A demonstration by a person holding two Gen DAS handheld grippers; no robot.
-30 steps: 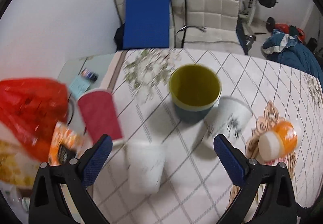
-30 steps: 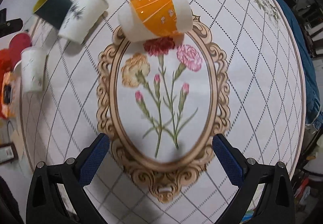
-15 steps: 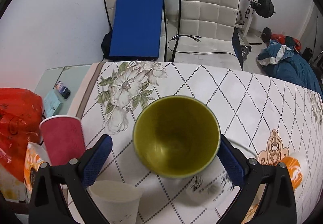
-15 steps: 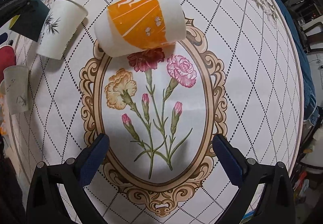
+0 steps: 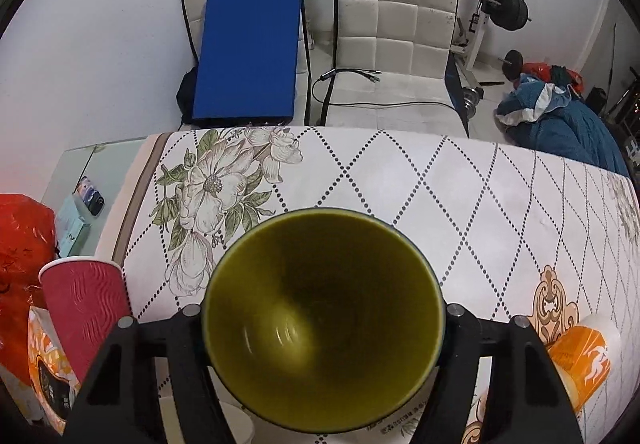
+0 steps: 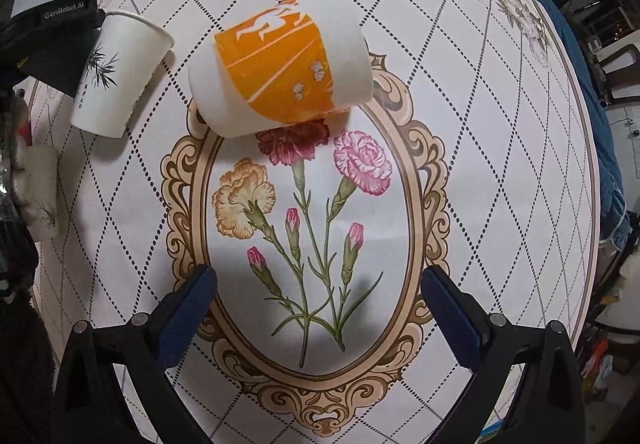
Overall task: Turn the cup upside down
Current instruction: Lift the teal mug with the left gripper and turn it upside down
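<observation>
In the left wrist view my left gripper (image 5: 322, 318) is shut on a dark cup with a yellow-green inside (image 5: 322, 318); its open mouth faces the camera and fills the lower middle, hiding the finger pads. In the right wrist view my right gripper (image 6: 318, 294) is open and empty over the flower oval of the tablecloth. An orange-and-white cup (image 6: 280, 78) lies on its side ahead of it, apart from the fingers; it also shows in the left wrist view (image 5: 580, 358).
A white bamboo-print cup (image 6: 116, 76) lies tilted at the left, another white cup (image 6: 40, 192) further left. A red cup (image 5: 86, 304) stands upside down by a red bag (image 5: 20, 236). Two white chairs (image 5: 392, 44) stand beyond the table (image 5: 480, 184).
My left gripper closed on the green cup, which now sits closer to the camera. My right gripper moved nearer the orange cup.
</observation>
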